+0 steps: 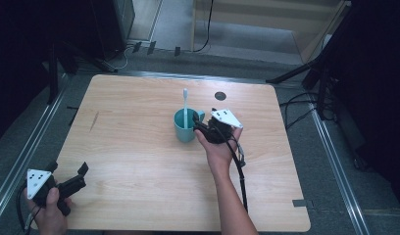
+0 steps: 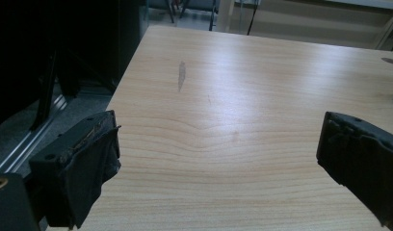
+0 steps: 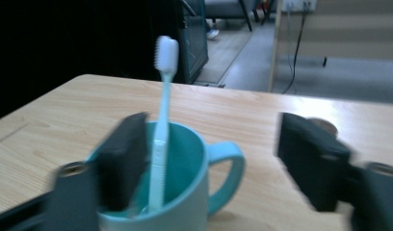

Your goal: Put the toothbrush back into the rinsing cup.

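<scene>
A teal cup [image 1: 184, 128] stands upright near the middle of the wooden table [image 1: 139, 98]. A white toothbrush [image 1: 185, 105] stands in it, bristles up. My right gripper [image 1: 204, 128] is just right of the cup, level with its handle. In the right gripper view the jaws stand wide apart and blurred. The cup [image 3: 185, 192] and toothbrush [image 3: 163, 96] lie partly between them, with no pad pressing on either. My left gripper [image 1: 82, 176] rests at the table's near left corner, open, with only bare wood between its jaws [image 2: 218, 149].
A dark round hole [image 1: 220, 96] sits in the tabletop behind the cup. A grey smear [image 1: 94, 120] marks the wood at the left. Metal rails and black stands flank the table, and a cable trails from my right gripper toward the near edge.
</scene>
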Motion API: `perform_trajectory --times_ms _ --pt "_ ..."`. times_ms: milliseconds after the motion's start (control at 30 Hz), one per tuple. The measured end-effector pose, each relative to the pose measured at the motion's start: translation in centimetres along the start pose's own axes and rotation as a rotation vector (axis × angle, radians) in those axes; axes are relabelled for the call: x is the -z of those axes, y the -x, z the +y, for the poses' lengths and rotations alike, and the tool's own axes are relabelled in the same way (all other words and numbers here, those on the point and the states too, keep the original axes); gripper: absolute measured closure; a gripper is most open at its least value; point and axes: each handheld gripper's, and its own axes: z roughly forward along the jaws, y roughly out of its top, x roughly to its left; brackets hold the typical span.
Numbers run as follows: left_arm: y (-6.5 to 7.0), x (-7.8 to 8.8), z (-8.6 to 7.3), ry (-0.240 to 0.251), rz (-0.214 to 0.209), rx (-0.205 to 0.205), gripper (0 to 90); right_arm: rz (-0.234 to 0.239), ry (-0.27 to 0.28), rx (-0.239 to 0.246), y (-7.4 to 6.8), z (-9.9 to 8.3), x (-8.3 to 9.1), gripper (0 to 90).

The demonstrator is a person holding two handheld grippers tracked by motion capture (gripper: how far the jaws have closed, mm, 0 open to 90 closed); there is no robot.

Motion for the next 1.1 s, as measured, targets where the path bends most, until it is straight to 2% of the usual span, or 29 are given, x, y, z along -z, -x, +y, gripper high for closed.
perform_trajectory --times_ms 67,100,133,167,233,300,500,567,900,1100 --pt "0.0 0.0 0.0 0.001 -0.001 0.000 1.4 -0.016 -0.012 -0.021 0.7 0.0 0.6 9.8" --pt "0.0 0.0 0.0 0.001 -0.001 0.000 1.4 -0.016 -0.012 -0.021 0.7 0.0 0.6 9.8" --pt "0.0 0.0 0.0 0.001 -0.001 0.001 1.4 -0.020 -0.013 -0.021 1.0 0.0 0.9 4.3" --pt "0.0 0.0 0.0 0.001 -0.001 0.001 1.3 -0.044 -0.015 -0.007 1.6 -0.3 1.5 0.0" --pt "0.0 0.0 0.0 0.000 0.001 -0.001 1.4 -0.044 -0.011 -0.001 1.8 -0.4 1.8 0.0" --pt "0.0 0.0 0.0 -0.001 0.001 -0.003 1.4 -0.051 -0.003 0.001 2.8 -1.0 2.9 0.0" --pt "0.1 0.0 0.0 -0.001 0.003 -0.006 1.4 -0.073 0.007 -0.010 4.2 -1.7 4.4 0.0" --pt "0.1 0.0 0.0 -0.001 0.004 -0.009 1.4 -0.094 0.004 -0.011 5.3 -2.2 5.4 0.0" --pt "0.2 0.0 0.0 0.000 0.008 -0.022 1.4 -0.129 -0.001 -0.014 7.8 -4.1 7.9 0.0" --pt "0.3 0.0 0.0 0.000 0.014 -0.030 1.4 -0.159 -0.016 -0.035 9.7 -5.9 9.8 0.0"
